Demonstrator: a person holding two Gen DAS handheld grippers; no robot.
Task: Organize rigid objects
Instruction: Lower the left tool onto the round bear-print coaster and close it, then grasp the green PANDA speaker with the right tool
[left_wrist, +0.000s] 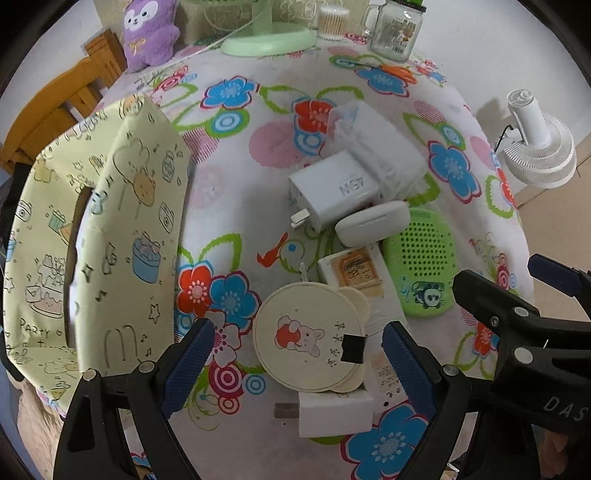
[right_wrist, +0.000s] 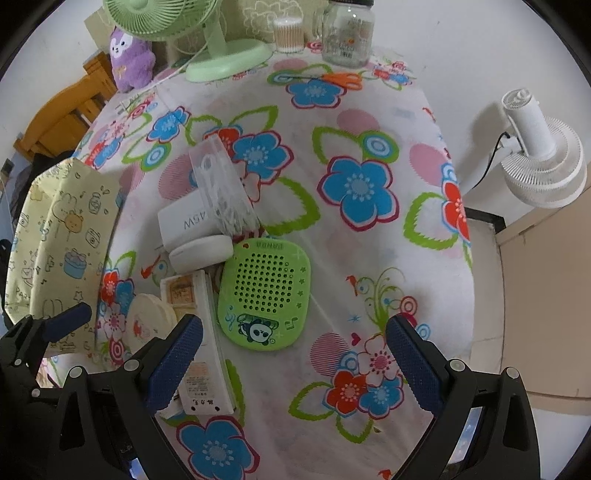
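A pile of rigid items lies on the flowered tablecloth (left_wrist: 229, 192). It holds a white charger (left_wrist: 332, 188), a white earbud case (left_wrist: 371, 223), a clear box of cable (left_wrist: 373, 147), a green panda speaker (right_wrist: 264, 295), a long white box (right_wrist: 201, 332) and a round cream bear disc (left_wrist: 306, 339). My left gripper (left_wrist: 297, 365) hangs open just over the disc, one finger on each side and not touching it. My right gripper (right_wrist: 295, 369) is open above bare cloth, just in front of the speaker. A yellow cartoon-print bin (left_wrist: 110, 240) stands to the left.
At the table's far edge stand a green fan (right_wrist: 221, 55), a purple plush (left_wrist: 149, 33), a swab container (left_wrist: 332, 22) and a glass jar (left_wrist: 393, 31), with orange scissors (right_wrist: 340, 79) nearby. A white fan (right_wrist: 535, 162) sits beyond the right edge. A wooden chair (left_wrist: 55, 110) stands at the left.
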